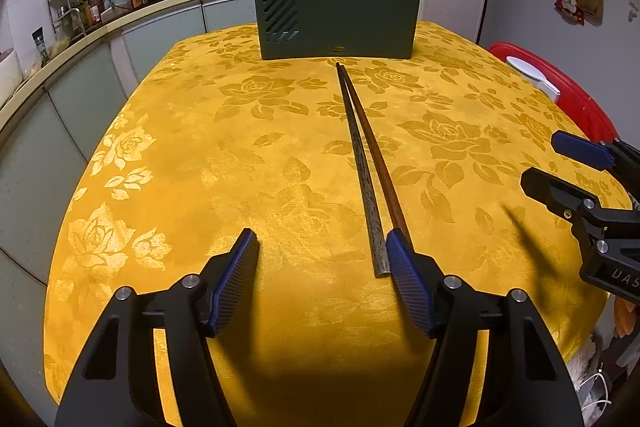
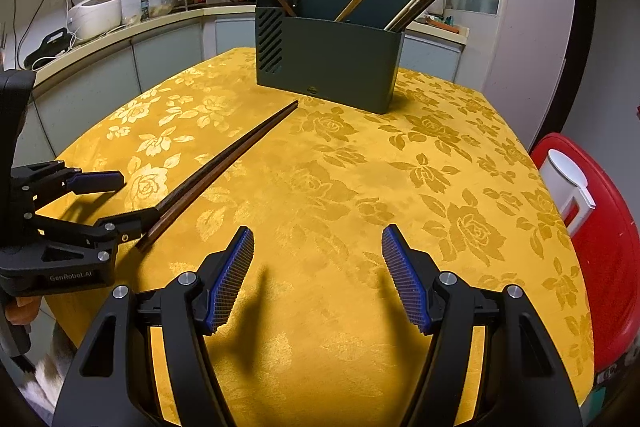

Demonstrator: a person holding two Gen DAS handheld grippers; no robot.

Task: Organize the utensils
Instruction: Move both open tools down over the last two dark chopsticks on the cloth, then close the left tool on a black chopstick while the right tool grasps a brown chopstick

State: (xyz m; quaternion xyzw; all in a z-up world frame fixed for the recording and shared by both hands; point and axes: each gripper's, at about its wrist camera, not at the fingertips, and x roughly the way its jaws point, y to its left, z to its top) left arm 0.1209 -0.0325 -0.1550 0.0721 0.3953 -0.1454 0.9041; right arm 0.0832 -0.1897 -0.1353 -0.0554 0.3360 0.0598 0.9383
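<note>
Though flat, chopsticks (image 1: 366,163) holderward (image 1: 340,19) (lengthwise)

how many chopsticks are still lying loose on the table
2. The patterned dark chopstick and the reddish-brown chopstick lie side by side on the yellow tablecloth, tips toward the grey utensil holder, near ends at the left gripper. Others stand in the holder.

Two chopsticks (image 1: 362,163), one holder (image 1: 338,17)

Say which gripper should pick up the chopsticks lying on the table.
Left. The left gripper already has its open jaws around the near ends of the chopsticks. The right gripper hovers open over bare tablecloth, off to their side.
</note>
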